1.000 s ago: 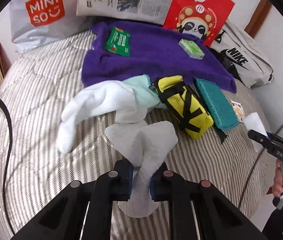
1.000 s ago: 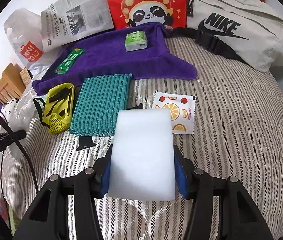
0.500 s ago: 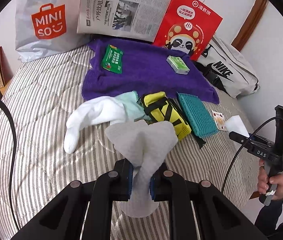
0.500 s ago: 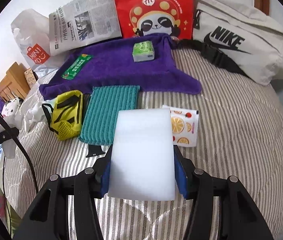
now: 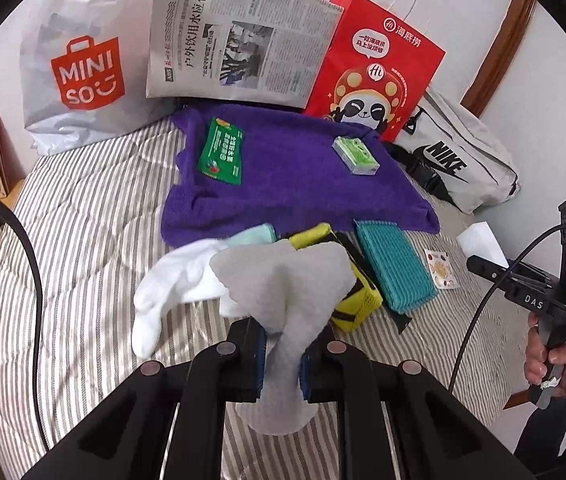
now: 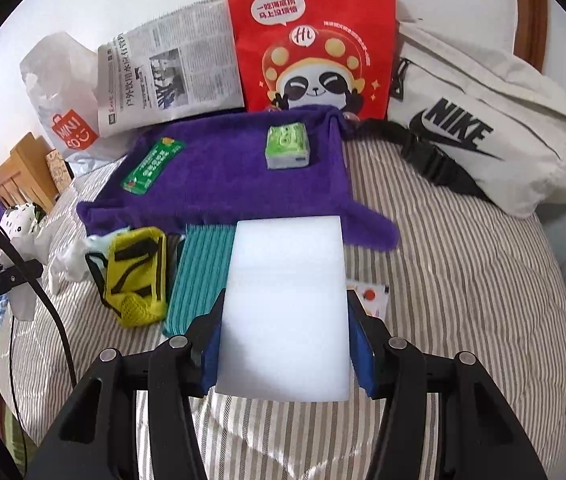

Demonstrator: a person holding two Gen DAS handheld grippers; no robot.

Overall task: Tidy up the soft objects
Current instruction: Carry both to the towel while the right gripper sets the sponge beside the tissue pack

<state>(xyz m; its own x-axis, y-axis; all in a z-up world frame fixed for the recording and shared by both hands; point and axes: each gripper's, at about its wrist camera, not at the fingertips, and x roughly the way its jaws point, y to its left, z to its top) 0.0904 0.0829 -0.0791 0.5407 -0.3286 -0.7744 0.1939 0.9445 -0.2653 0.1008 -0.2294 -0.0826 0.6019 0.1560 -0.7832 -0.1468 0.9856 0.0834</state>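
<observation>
From the left wrist view, our left gripper point(image 5: 281, 356) has its fingers clenched on a grey sock point(image 5: 283, 280). The fabric is pinched at its narrow middle, with the wider part fanning out ahead of the fingers and the rest drooping beneath them, lifted off the striped bed point(image 5: 83, 220). We judge it light and limp: it will sag and swing, so a grip on a bunched part, as here, seems safest. A white sock point(image 5: 175, 284) lies on the bed just beyond, beside a yellow pouch point(image 5: 357, 300) and a teal cloth point(image 5: 393, 264), all in front of the purple towel point(image 5: 291, 176). Off to the right, our right hand point(image 5: 551, 360) holds the other tool.

From the right wrist view, our right gripper point(image 6: 285, 356) grasps a white sponge block point(image 6: 285, 300) by its two long sides, fingers point(image 6: 363, 354) pressing near its rear half while most of it juts forward above the bed. It looks light and springy; we expect it to compress slightly yet keep its shape. The tissue pack point(image 6: 286, 147) and green packet point(image 6: 153, 165) rest on the towel, well ahead.
</observation>
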